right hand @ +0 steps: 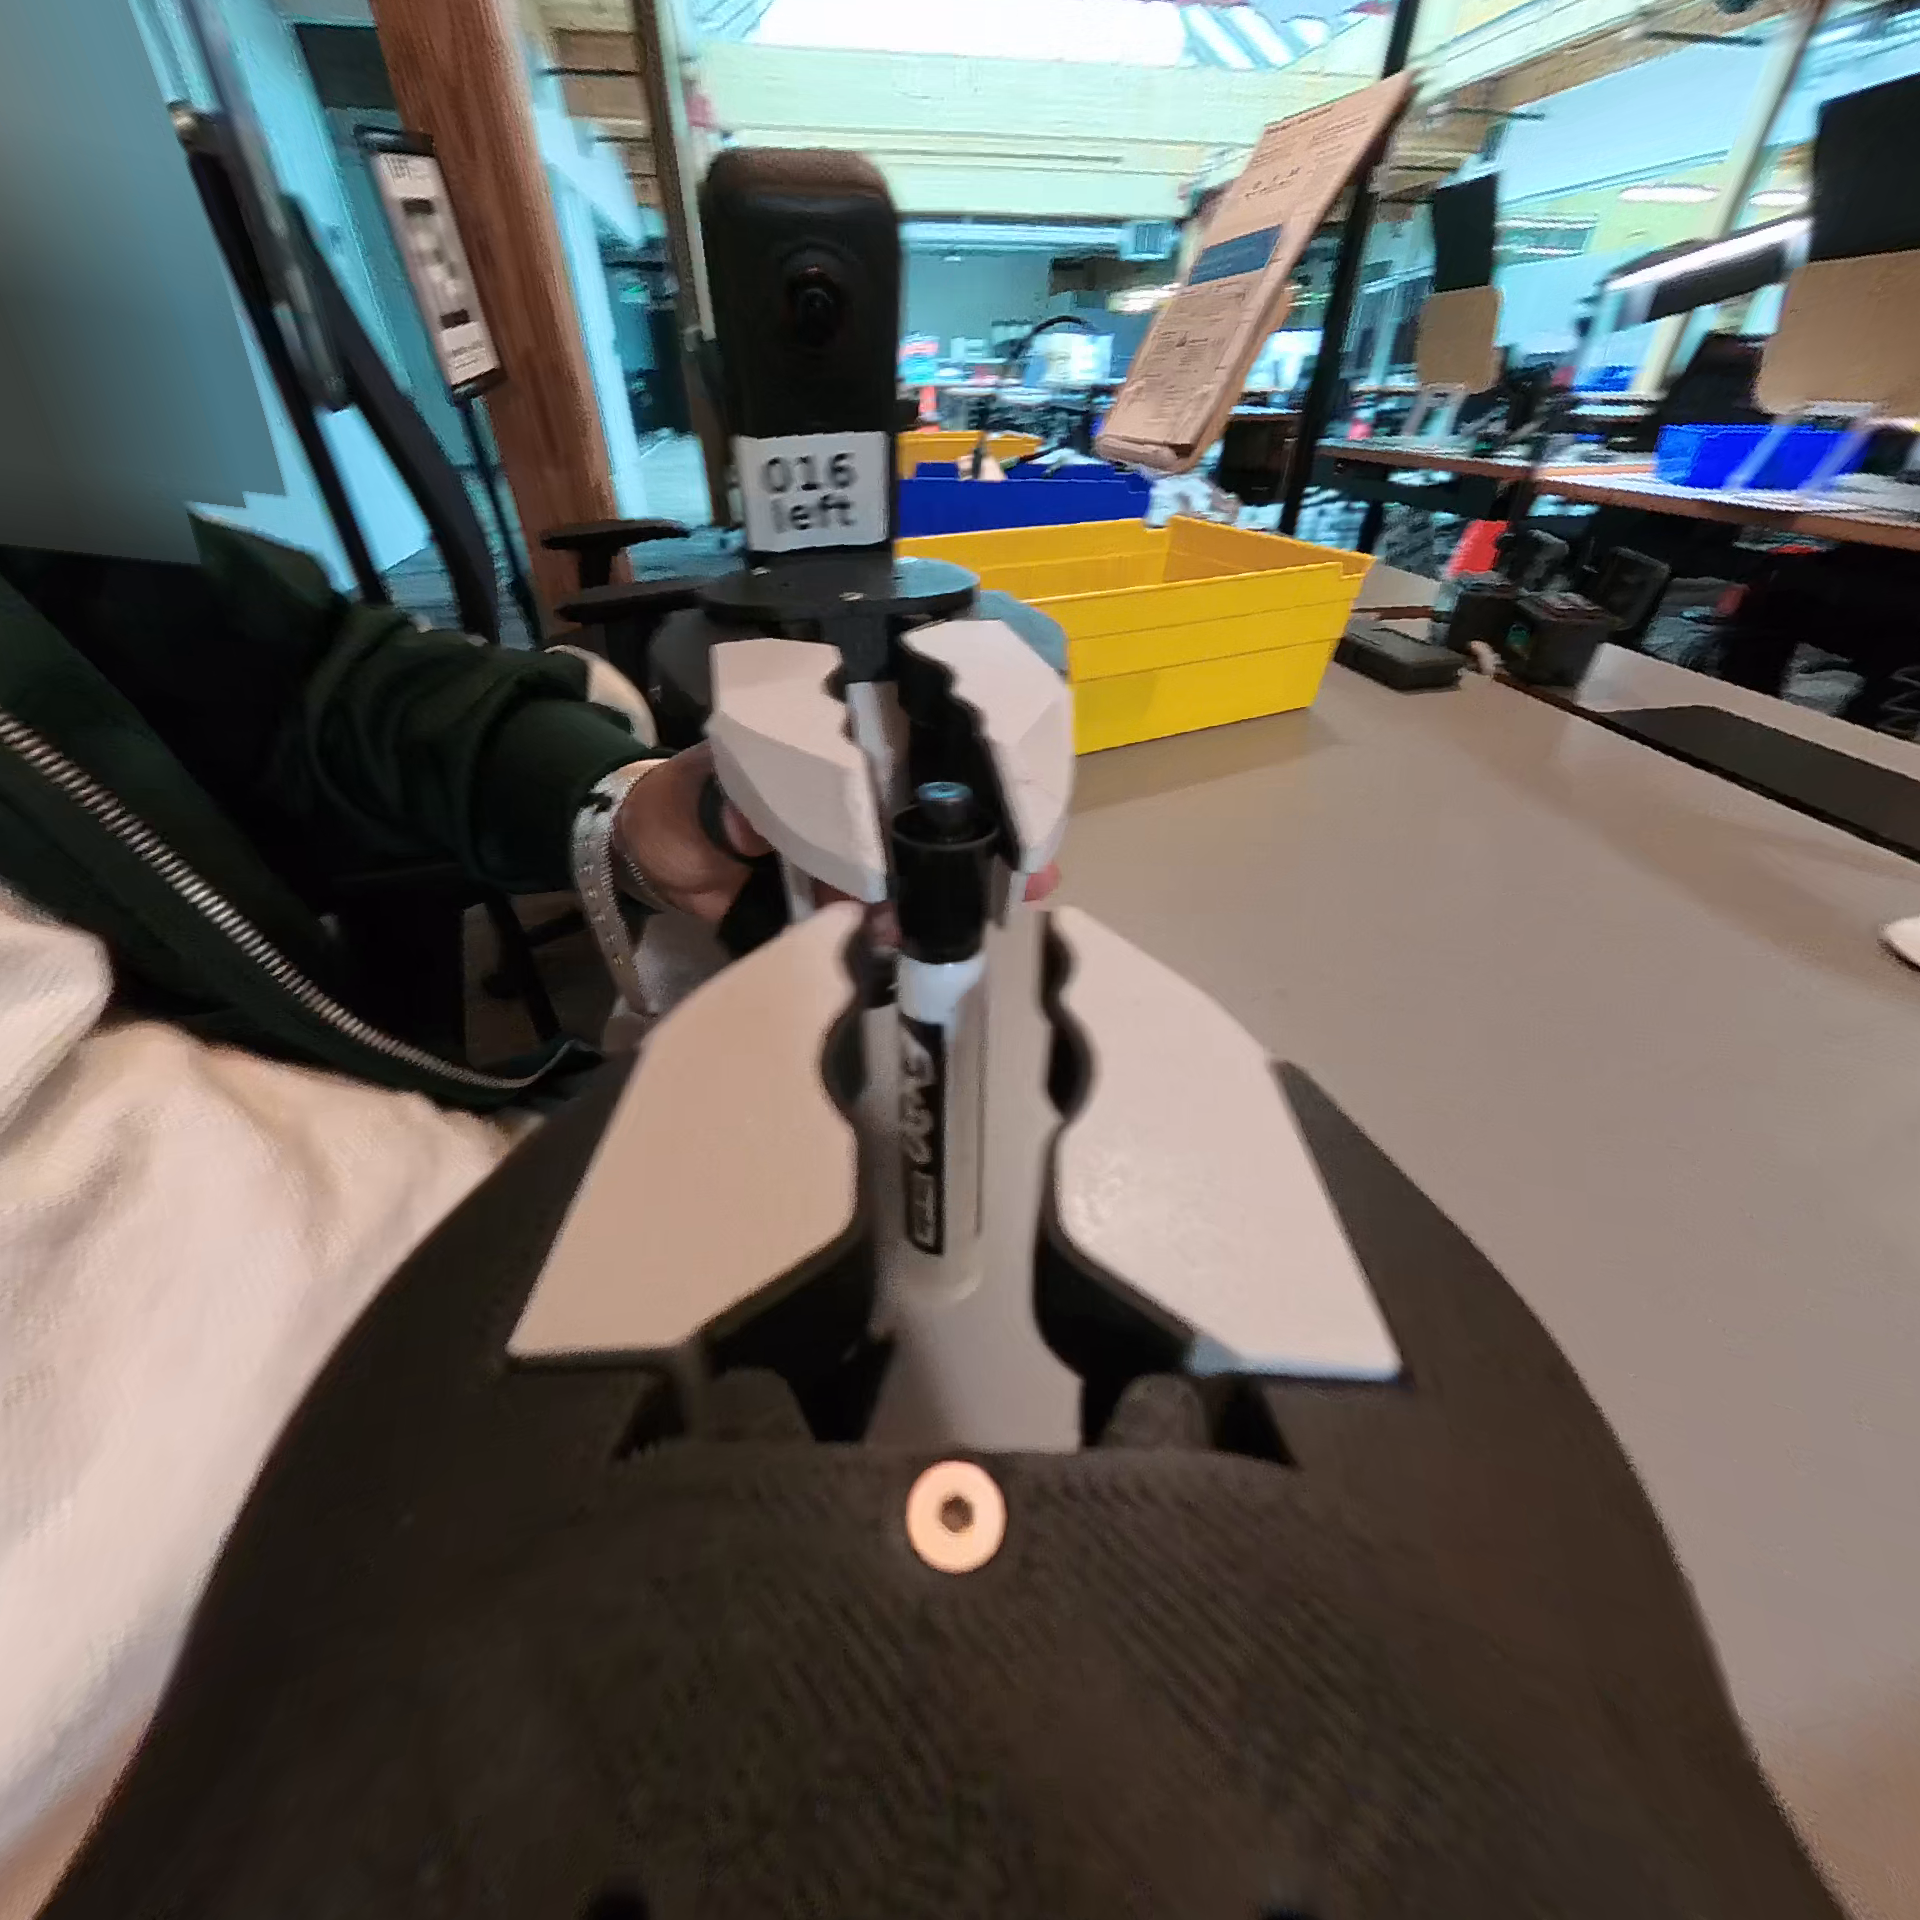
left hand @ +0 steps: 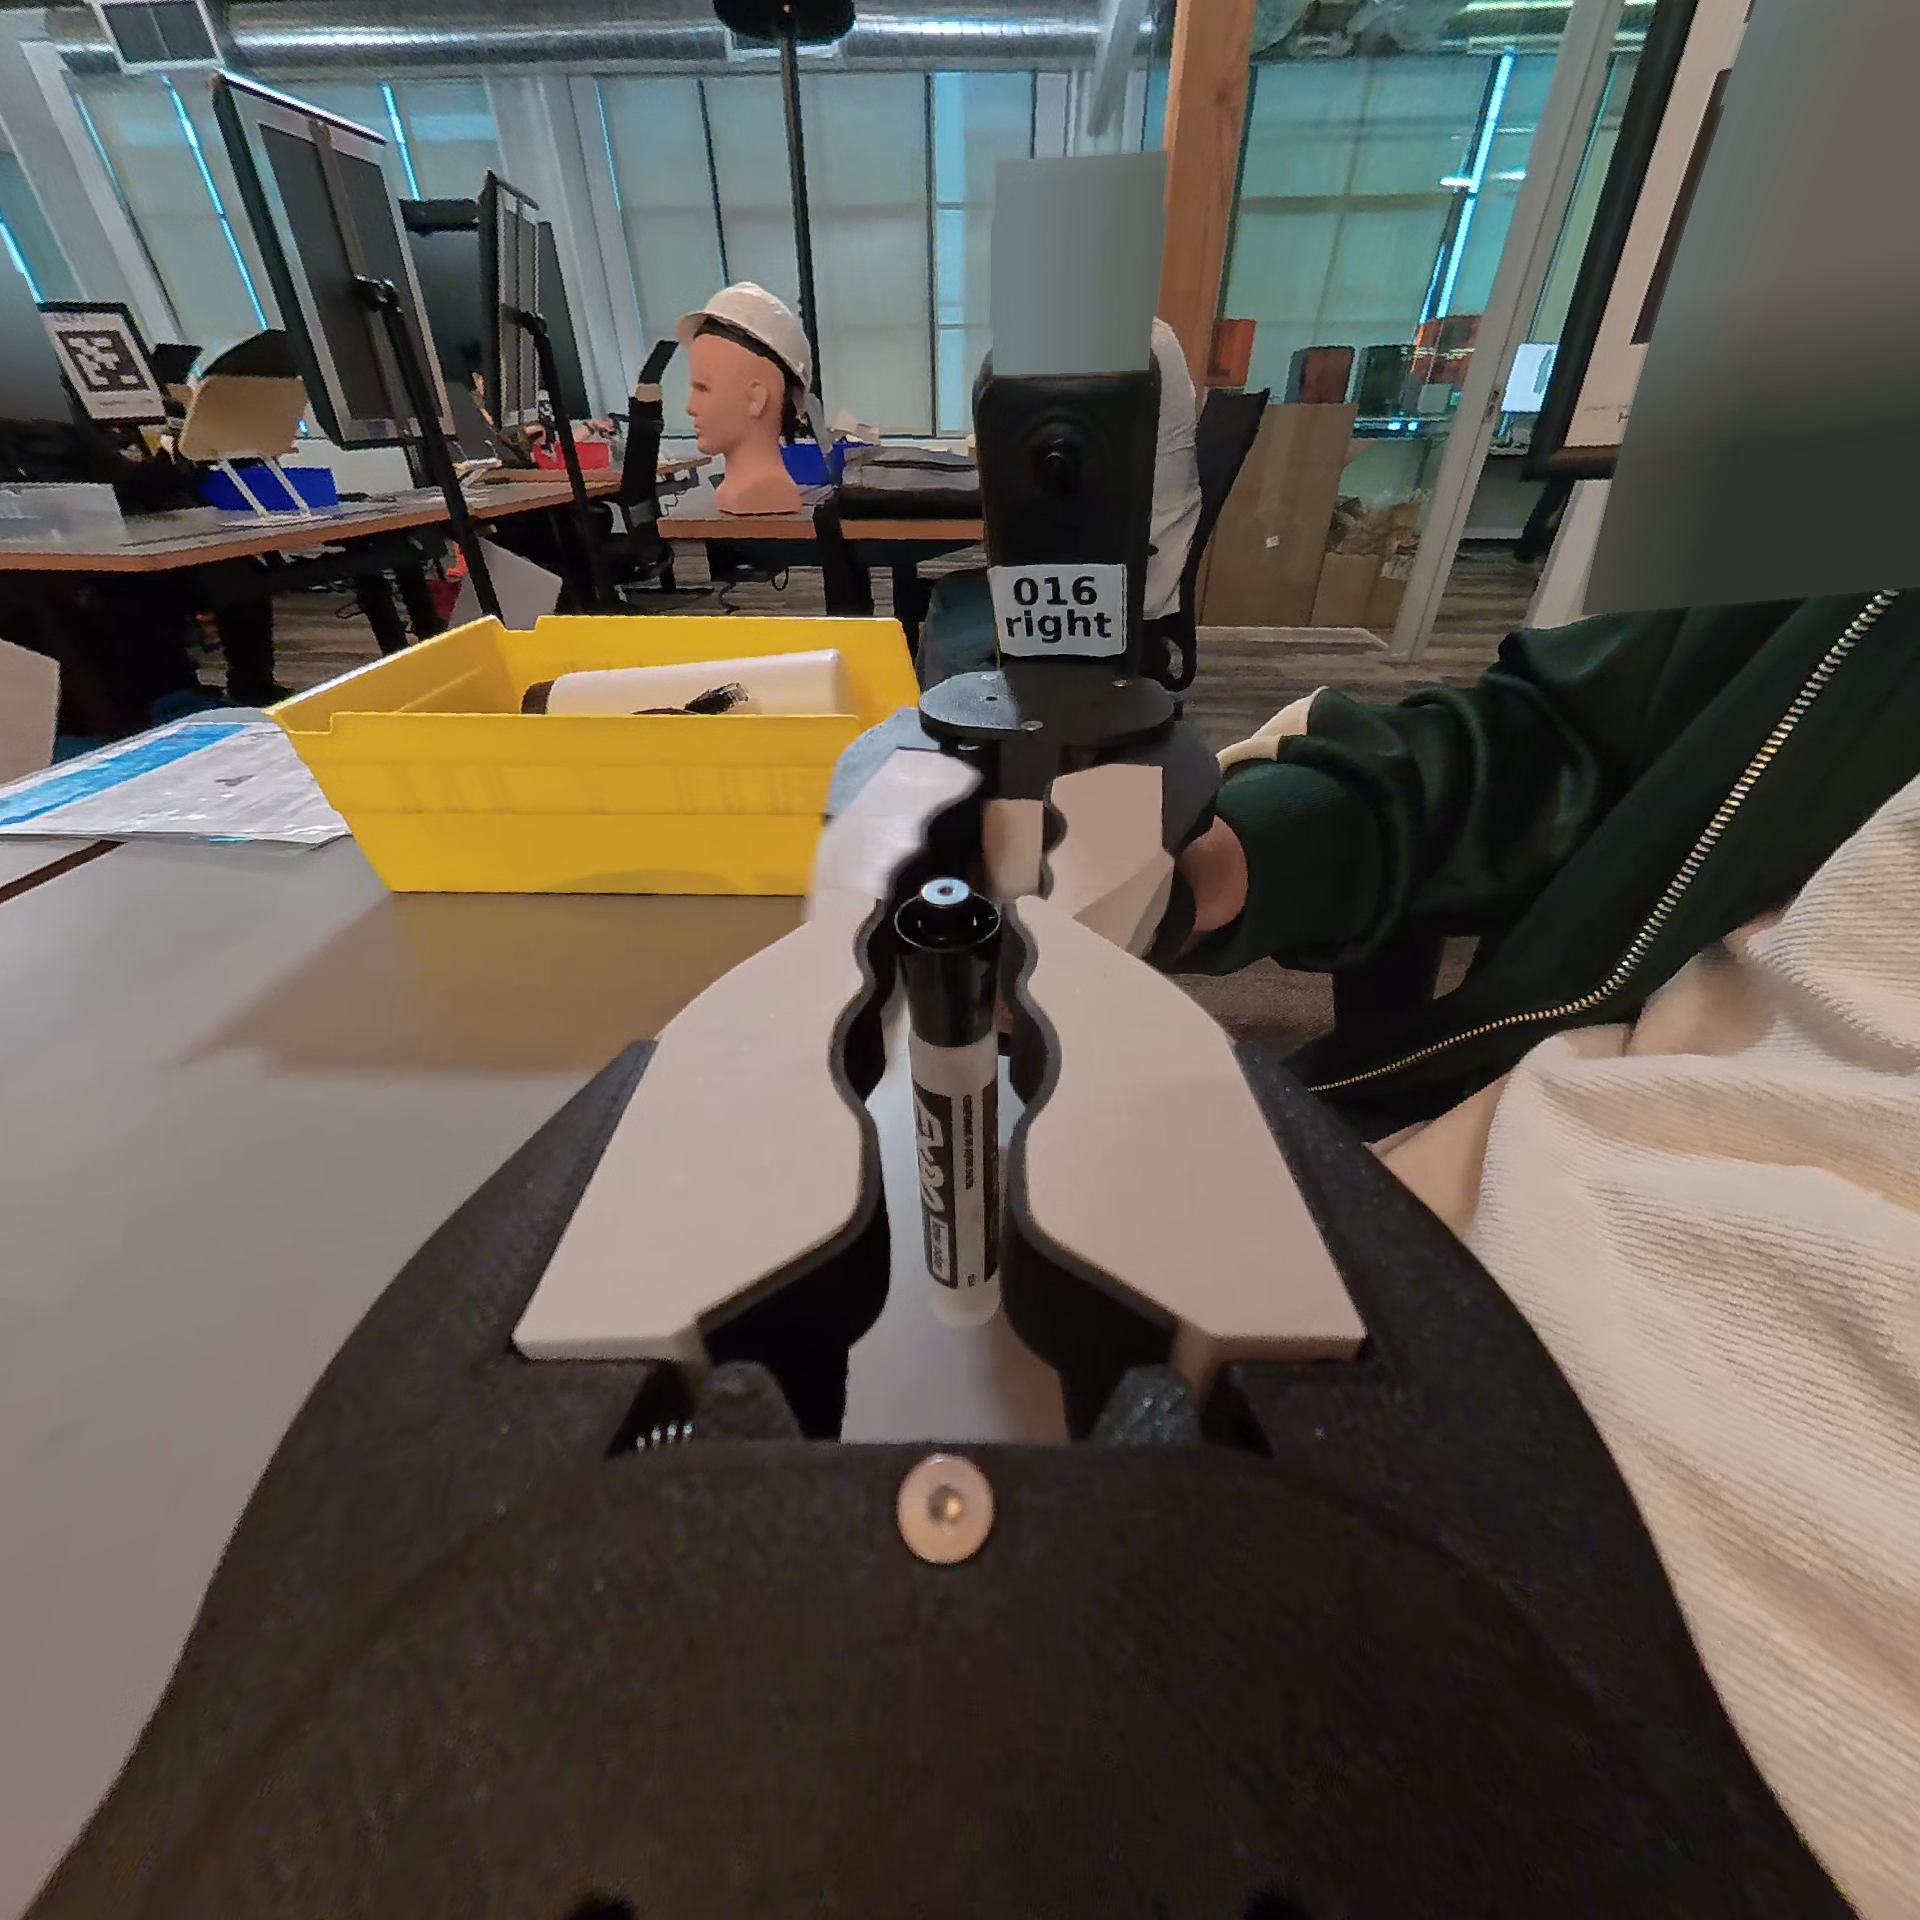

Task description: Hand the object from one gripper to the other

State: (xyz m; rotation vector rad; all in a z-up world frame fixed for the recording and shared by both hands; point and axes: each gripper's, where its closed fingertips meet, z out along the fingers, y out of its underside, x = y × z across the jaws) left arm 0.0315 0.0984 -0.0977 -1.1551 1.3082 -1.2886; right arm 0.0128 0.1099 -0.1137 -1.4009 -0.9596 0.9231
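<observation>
A black-and-white marker (left hand: 956, 1122) stands upright with its black cap on top. My left gripper (left hand: 943, 925) is shut on it near the fingertips. In the right wrist view the left gripper (right hand: 940, 831) faces me and clamps the marker (right hand: 935, 1091) at its cap. My right gripper (right hand: 951, 920) is open, its fingers on either side of the marker body with a gap on the right side. In the left wrist view the right gripper (left hand: 997, 842) sits just behind the cap, fingers apart.
A yellow bin (left hand: 582, 821) holding a white bottle (left hand: 707, 681) stands on the grey table (left hand: 260, 1091) behind the grippers; the bin also shows in the right wrist view (right hand: 1195, 634). Papers (left hand: 156, 779) lie far left. The person's dark green sleeves (left hand: 1507, 779) and white top are close by. Only a small space, under 4 cm, lies between the two pairs of fingers.
</observation>
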